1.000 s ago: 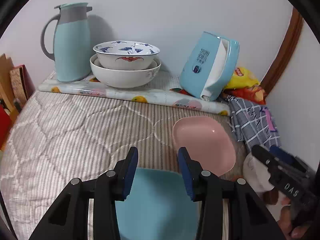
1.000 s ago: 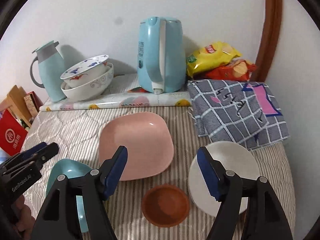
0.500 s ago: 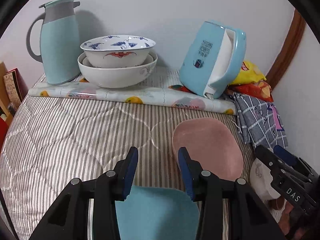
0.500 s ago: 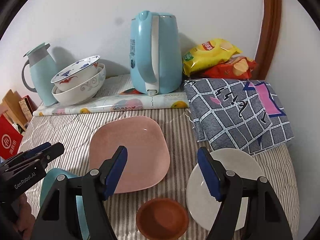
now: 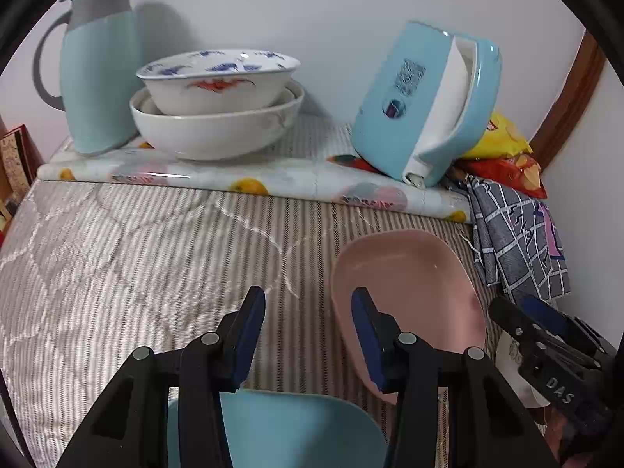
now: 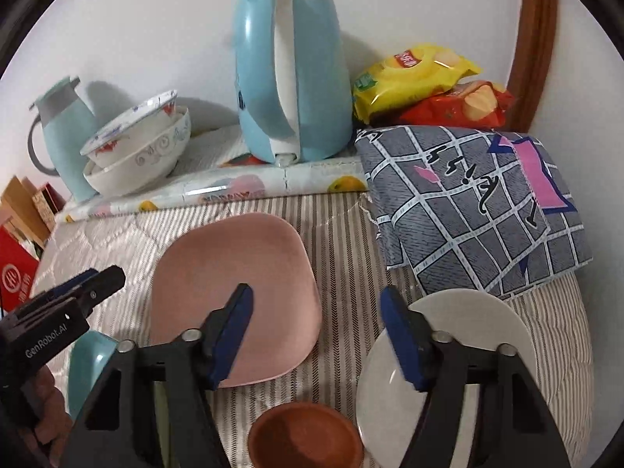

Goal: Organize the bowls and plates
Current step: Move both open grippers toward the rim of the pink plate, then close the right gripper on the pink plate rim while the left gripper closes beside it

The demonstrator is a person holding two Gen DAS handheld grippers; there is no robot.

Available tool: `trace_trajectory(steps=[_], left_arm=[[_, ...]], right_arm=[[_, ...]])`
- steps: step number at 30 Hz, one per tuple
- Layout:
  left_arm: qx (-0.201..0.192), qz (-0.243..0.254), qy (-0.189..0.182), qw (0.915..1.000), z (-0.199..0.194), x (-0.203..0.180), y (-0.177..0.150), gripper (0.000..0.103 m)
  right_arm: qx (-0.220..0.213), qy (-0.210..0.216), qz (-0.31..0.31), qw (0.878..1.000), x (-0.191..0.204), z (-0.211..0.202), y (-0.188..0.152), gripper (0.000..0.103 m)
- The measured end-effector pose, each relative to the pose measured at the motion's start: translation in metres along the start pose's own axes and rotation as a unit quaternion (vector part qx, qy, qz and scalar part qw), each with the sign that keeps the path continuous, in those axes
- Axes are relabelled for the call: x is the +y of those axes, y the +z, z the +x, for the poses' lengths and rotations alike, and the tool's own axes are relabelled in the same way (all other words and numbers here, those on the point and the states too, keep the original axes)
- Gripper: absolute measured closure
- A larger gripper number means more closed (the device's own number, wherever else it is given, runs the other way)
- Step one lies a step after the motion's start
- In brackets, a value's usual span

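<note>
A pink square plate (image 6: 234,265) lies mid-bed on the striped quilt. A small brown bowl (image 6: 308,436) sits in front of it, with a white round plate (image 6: 468,323) to its right. A blue plate (image 5: 280,429) lies under my left gripper (image 5: 308,300). Its jaws are opening slightly over bare quilt and hold nothing. My right gripper (image 6: 318,300) hovers above the brown bowl between the pink and white plates. Its jaws are closing with nothing between them. Two stacked bowls (image 5: 218,93) stand at the back left.
A light blue kettle (image 6: 292,78), a thermos jug (image 5: 101,70) and snack bags (image 6: 425,85) line the wall on a fruit-print mat (image 5: 249,179). A checked cloth (image 6: 475,202) lies at the right. Books (image 6: 23,210) stand at the left edge.
Both grippers moved forward and down toward the plates, so the blue plate slid lower in the left view. The right jaws narrowed. The left jaws widened a little.
</note>
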State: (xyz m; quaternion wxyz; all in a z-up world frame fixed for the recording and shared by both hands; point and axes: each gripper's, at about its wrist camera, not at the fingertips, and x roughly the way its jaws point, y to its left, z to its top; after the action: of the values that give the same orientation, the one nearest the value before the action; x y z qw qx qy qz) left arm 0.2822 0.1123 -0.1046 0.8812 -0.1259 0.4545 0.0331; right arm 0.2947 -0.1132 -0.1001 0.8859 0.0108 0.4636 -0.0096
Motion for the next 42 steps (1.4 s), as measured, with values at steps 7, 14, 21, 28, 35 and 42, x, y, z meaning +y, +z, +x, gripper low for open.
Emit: trace_trajectory(steps=[7, 14, 21, 28, 35, 42], left_arm=[[0.013, 0.021, 0.001, 0.9997, 0.016, -0.015, -0.003, 0.062], [0.044, 0.011, -0.010, 0.9989, 0.036, -0.018, -0.007, 0.070], [0.056, 0.007, -0.012, 0.9983, 0.047, -0.015, -0.008, 0.078], [0.061, 0.010, -0.015, 0.9980, 0.056, -0.019, -0.008, 0.092], [0.053, 0.015, -0.019, 0.9983, 0.051, -0.022, -0.005, 0.094], [0.038, 0.007, -0.026, 0.9989, 0.033, -0.014, 0.001, 0.094]], right_arm=[[0.017, 0.005, -0.017, 1.000, 0.003, 0.018, 0.003, 0.059], [0.032, -0.007, -0.032, 0.999, 0.004, 0.038, 0.005, 0.070], [0.041, -0.006, -0.046, 0.998, 0.011, 0.051, 0.005, 0.070], [0.046, -0.016, -0.058, 0.997, 0.016, 0.055, 0.006, 0.077], [0.043, -0.014, -0.033, 0.998, 0.003, 0.051, 0.006, 0.097], [0.026, -0.017, -0.036, 0.999, 0.006, 0.038, 0.008, 0.098]])
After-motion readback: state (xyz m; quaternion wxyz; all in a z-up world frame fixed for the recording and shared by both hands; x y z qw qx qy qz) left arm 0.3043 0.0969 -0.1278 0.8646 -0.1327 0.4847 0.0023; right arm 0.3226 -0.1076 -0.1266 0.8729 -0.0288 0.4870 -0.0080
